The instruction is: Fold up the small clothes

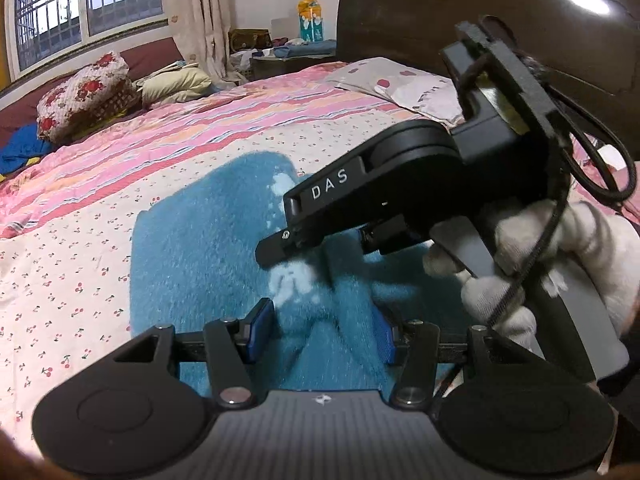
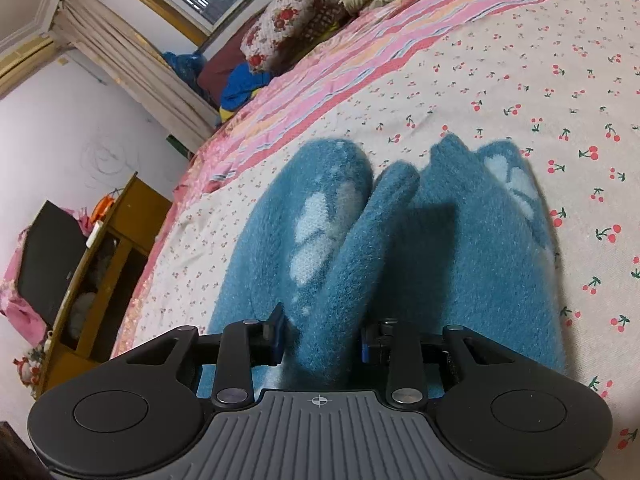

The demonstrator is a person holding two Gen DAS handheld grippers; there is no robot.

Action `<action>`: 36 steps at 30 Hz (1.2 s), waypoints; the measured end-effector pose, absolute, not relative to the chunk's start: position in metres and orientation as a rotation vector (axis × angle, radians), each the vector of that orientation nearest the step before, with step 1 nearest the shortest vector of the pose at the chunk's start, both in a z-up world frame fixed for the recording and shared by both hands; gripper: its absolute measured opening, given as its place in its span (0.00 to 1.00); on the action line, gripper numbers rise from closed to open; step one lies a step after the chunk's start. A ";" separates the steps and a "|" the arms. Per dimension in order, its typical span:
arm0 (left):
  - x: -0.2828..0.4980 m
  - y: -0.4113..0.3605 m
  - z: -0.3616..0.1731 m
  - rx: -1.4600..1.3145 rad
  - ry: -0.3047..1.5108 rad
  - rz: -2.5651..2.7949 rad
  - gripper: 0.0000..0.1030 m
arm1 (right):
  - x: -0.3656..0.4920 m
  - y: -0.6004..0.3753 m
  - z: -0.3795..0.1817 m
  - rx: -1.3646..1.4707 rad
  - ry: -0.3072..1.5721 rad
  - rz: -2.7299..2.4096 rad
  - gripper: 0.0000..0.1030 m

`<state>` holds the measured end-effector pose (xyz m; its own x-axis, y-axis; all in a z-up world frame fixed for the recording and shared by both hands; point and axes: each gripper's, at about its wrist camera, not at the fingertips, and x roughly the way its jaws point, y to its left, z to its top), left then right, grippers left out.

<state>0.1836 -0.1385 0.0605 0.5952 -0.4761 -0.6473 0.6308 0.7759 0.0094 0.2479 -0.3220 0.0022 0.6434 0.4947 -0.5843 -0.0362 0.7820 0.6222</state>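
A fluffy blue garment [image 1: 200, 248] with pale patches lies on the cherry-print bedsheet [image 1: 80, 264]. My left gripper [image 1: 320, 334] has its blue pads on either side of a raised ridge of the fabric and pinches it. My right gripper [image 2: 322, 338] likewise grips a raised fold of the same garment [image 2: 460, 248] between its pads. In the left wrist view the right gripper's black body [image 1: 384, 184], held by a white-gloved hand [image 1: 560, 264], hovers just beyond, over the garment.
A floral pillow [image 1: 84, 92] and a beige cushion [image 1: 176, 84] lie at the bed's far side. A dark headboard [image 1: 440, 12] stands at the right. A wooden cabinet [image 2: 100, 272] stands beside the bed.
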 end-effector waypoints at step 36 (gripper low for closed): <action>0.130 -0.056 0.059 0.302 0.641 -0.713 0.57 | 0.248 -0.324 0.000 0.608 0.843 0.351 0.31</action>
<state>0.1302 -0.0563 0.0593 0.5781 -0.5100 -0.6369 0.6875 0.7249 0.0436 0.2477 -0.3244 0.0004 0.6232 0.5166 -0.5871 -0.0532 0.7770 0.6273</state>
